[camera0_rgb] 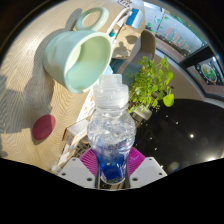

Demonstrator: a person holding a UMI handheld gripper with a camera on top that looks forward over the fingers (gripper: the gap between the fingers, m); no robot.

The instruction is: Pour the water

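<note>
A clear plastic water bottle (pixel 110 125) with a white cap and a blue label stands upright between my fingers. My gripper (pixel 112 165) is shut on the bottle's lower body, the magenta pads (pixel 90 160) pressing on both sides. Beyond the bottle and to the left, a pale green mug (pixel 78 55) with a handle lies tilted, its mouth turned toward me, on the wooden table (pixel 25 90). The bottle's cap sits just below the mug's rim in the view.
A small potted green plant (pixel 150 85) stands to the right of the bottle on a dark surface (pixel 190 130). A dark red round object (pixel 43 127) lies on the wood at the left. A blue item (pixel 134 18) stands beyond the mug.
</note>
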